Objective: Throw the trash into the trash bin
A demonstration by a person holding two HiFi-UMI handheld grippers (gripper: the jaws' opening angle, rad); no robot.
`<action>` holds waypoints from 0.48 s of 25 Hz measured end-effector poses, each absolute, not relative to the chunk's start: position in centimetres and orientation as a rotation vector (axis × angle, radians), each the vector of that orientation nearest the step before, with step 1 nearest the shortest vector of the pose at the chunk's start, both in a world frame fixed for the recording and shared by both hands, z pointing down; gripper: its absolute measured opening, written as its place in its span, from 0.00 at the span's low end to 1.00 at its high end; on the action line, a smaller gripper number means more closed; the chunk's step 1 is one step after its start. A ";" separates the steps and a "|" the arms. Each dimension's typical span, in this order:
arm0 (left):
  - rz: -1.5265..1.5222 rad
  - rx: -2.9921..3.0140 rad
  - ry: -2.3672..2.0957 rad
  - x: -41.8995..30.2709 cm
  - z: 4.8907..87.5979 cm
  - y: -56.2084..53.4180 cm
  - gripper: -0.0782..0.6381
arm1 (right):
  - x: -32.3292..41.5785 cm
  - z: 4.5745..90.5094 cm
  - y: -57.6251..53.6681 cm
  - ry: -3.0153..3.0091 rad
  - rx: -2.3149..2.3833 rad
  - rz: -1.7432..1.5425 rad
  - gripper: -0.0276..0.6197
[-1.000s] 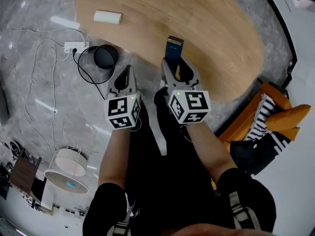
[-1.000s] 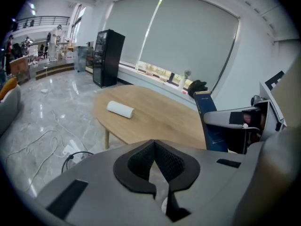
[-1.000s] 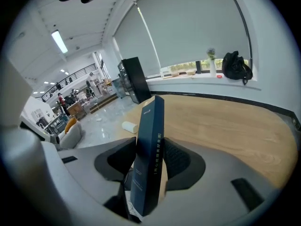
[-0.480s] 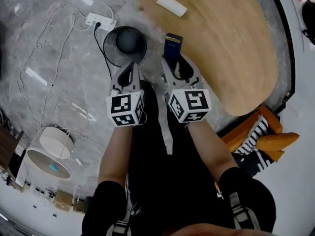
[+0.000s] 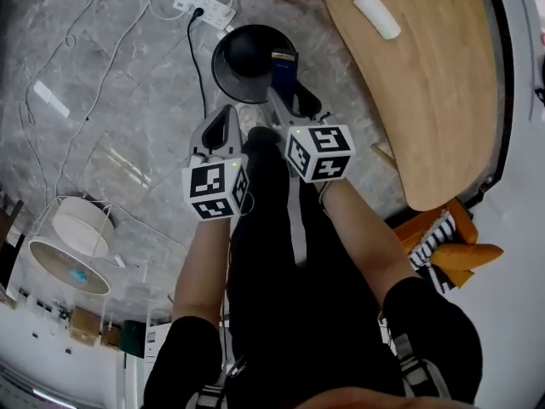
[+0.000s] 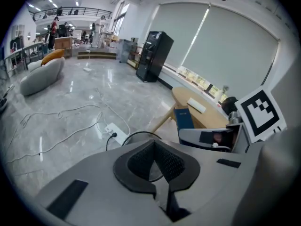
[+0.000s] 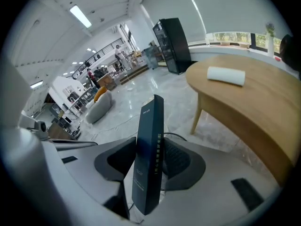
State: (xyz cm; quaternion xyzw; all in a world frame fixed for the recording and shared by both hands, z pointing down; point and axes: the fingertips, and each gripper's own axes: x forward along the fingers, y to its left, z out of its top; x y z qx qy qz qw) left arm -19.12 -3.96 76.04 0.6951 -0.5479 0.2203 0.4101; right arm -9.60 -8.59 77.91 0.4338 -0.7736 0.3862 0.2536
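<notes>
Grey marble floor below me, with the black trash bin (image 5: 243,54) standing beside the wooden worktop (image 5: 426,100). My right gripper (image 5: 287,92) is clamped on the flat dark blue box (image 5: 283,66), held upright; from the head view it hangs over the bin's near rim. My left gripper (image 5: 226,116) is closed and empty, just beside. I'd call this the drop step: centre the box over the opening, then spread the jaws and release.
</notes>
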 end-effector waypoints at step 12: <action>0.526 1.684 -1.391 -24.1 79.3 -3.8 0.13 | -13.9 91.7 -9.1 -1.878 0.998 1.107 0.33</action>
